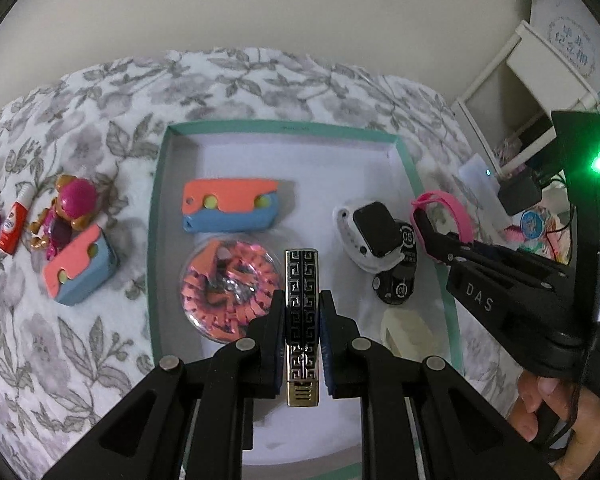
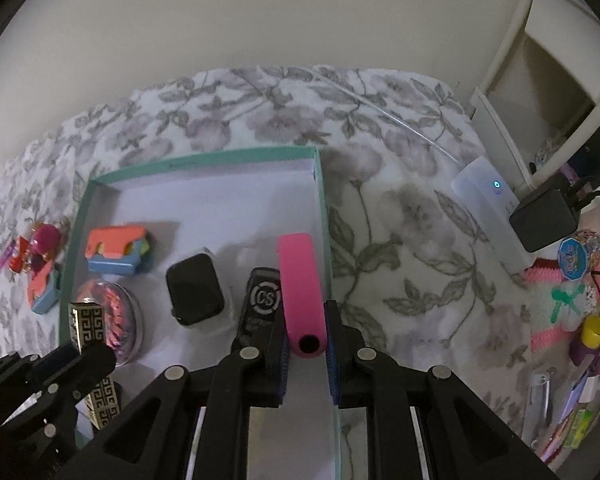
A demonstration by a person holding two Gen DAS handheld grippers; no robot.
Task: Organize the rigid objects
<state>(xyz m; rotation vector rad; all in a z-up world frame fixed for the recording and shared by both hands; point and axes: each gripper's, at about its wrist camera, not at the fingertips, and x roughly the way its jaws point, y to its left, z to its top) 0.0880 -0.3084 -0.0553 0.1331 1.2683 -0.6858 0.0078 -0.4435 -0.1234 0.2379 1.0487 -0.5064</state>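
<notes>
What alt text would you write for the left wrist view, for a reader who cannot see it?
The left claw is shut on a black and gold patterned bar over a teal-rimmed tray on a floral cloth. The tray holds an orange and blue case, a round pink container and a smartwatch. At right, the right claw grips a pink band.

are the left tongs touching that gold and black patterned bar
Touching. In the left wrist view the left tongs are shut on the gold and black bar, both pads pressed against its long sides with no gap.
</notes>
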